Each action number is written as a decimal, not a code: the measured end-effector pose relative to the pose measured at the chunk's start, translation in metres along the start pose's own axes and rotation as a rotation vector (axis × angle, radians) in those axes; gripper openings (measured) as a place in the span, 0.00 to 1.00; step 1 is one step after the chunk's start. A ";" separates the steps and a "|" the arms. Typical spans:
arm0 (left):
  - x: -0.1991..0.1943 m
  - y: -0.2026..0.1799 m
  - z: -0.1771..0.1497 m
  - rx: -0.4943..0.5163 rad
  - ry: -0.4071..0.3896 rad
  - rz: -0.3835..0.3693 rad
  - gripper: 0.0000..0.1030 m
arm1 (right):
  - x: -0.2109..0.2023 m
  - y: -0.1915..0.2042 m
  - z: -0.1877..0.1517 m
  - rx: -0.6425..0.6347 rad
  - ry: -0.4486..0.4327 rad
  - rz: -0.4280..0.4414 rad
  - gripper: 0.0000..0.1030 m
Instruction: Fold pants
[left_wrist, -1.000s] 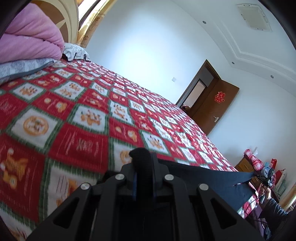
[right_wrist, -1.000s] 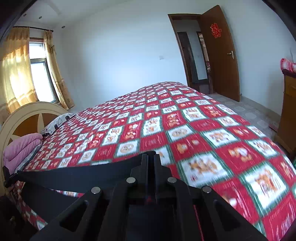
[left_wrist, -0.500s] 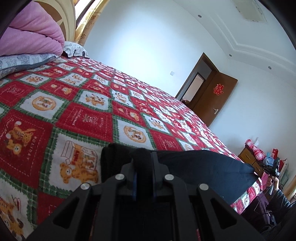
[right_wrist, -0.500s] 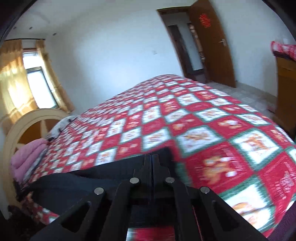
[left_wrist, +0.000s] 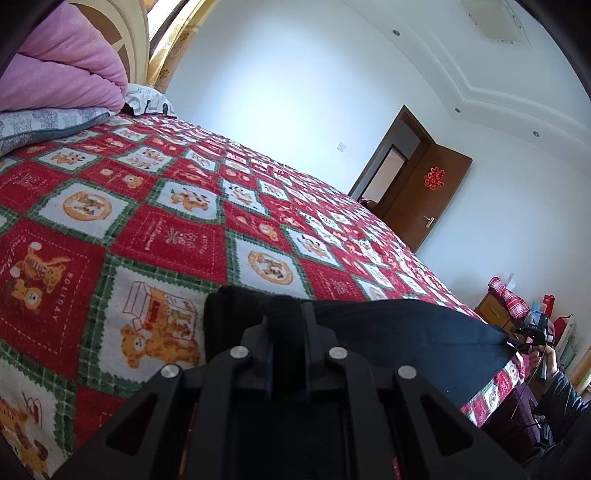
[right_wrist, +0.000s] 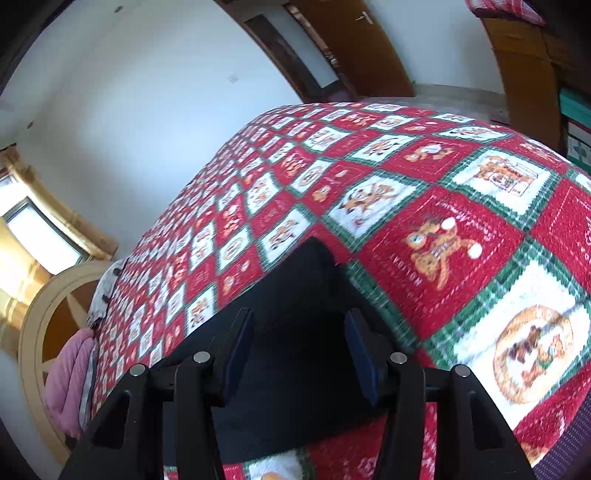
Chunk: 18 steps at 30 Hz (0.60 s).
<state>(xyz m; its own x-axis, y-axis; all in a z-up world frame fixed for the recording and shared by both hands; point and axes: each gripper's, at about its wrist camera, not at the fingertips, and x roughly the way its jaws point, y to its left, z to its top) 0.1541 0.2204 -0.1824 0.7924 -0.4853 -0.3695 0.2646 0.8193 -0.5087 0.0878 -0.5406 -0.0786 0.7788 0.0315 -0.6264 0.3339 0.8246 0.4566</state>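
The left gripper (left_wrist: 286, 325) is pinching a bunched fold of the black pants (left_wrist: 406, 332), its jaws clamped tight on the cloth. The right gripper (right_wrist: 299, 343) is opening its jaws, the pads standing clear of the pants (right_wrist: 295, 295) lying between and beneath them. The pants are lying along the near edge of the bed (left_wrist: 177, 229), on its red and green checked cover. Far off, pink bedding (left_wrist: 62, 70) is sitting by the headboard (right_wrist: 40, 325).
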 end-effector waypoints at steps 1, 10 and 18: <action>0.000 -0.001 0.001 0.004 0.000 0.002 0.12 | 0.004 0.001 0.003 -0.001 0.003 -0.004 0.46; -0.002 -0.008 0.021 0.060 -0.013 0.001 0.12 | -0.002 0.042 0.025 -0.163 -0.041 -0.009 0.05; -0.011 0.002 0.001 0.093 0.014 -0.013 0.14 | -0.043 0.025 0.019 -0.208 -0.122 0.058 0.05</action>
<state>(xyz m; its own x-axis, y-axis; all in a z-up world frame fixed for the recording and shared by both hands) 0.1466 0.2282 -0.1786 0.7808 -0.5002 -0.3744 0.3258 0.8372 -0.4392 0.0722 -0.5319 -0.0283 0.8564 0.0243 -0.5158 0.1795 0.9225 0.3416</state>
